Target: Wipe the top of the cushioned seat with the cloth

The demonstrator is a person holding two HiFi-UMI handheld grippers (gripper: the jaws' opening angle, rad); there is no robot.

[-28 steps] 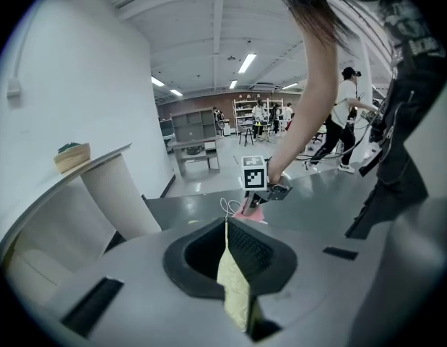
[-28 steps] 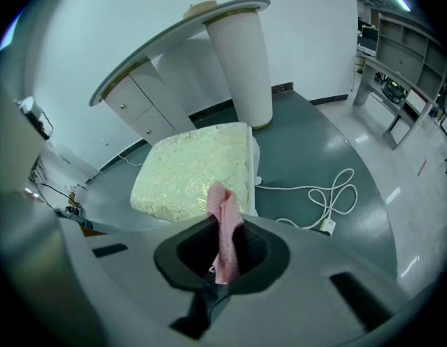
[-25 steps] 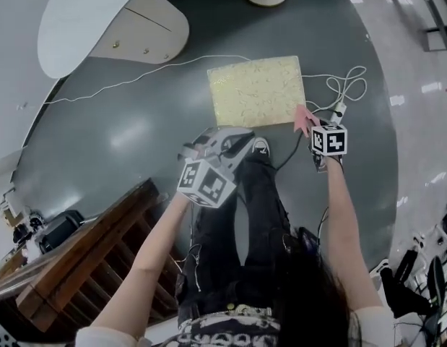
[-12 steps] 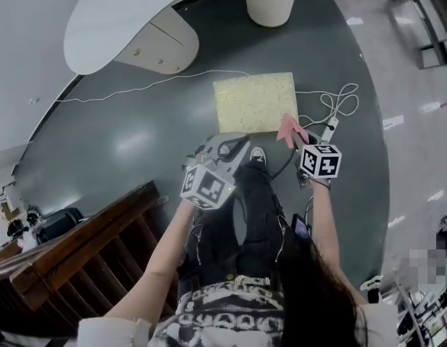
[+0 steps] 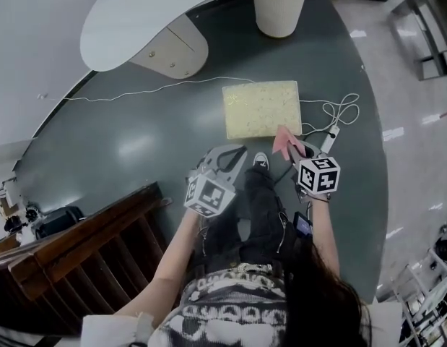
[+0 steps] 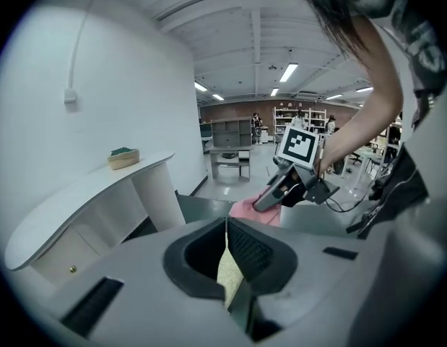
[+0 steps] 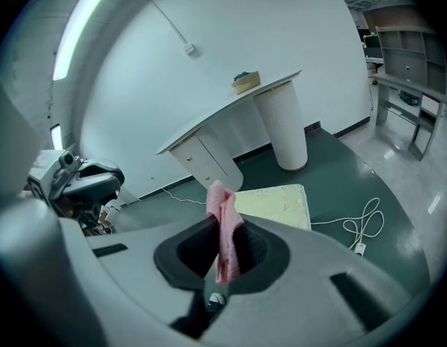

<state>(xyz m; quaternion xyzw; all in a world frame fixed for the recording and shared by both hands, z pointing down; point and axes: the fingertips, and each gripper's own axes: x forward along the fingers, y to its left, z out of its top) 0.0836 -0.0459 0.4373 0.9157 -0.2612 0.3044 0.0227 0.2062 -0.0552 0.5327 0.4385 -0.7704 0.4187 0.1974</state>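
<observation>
The cushioned seat [image 5: 263, 109] is a pale yellow square pad lying on the dark green floor ahead of me. My right gripper [image 5: 294, 152] hangs just short of its near right corner, shut on a pink cloth [image 5: 286, 142] that sticks up from the jaws. In the right gripper view the cloth [image 7: 223, 230] stands between the pads, with the seat [image 7: 274, 202] beyond it. My left gripper [image 5: 234, 150] hovers left of the right one, above the person's legs. Its jaws stand together with nothing in them. The left gripper view shows the right gripper [image 6: 292, 183] and the cloth [image 6: 253, 210].
A white cable [image 5: 339, 114] with a plug lies coiled right of the seat. A curved white desk [image 5: 158, 20] on a round pillar [image 5: 279, 9] stands behind it. A wooden bench [image 5: 79, 251] is at my left. The person's shoe [image 5: 260, 161] is near the seat's front edge.
The right gripper and cloth have drawn back from the seat's near right corner toward the person. Both grippers sit lower in the view, and the seat looks smaller and farther off.
</observation>
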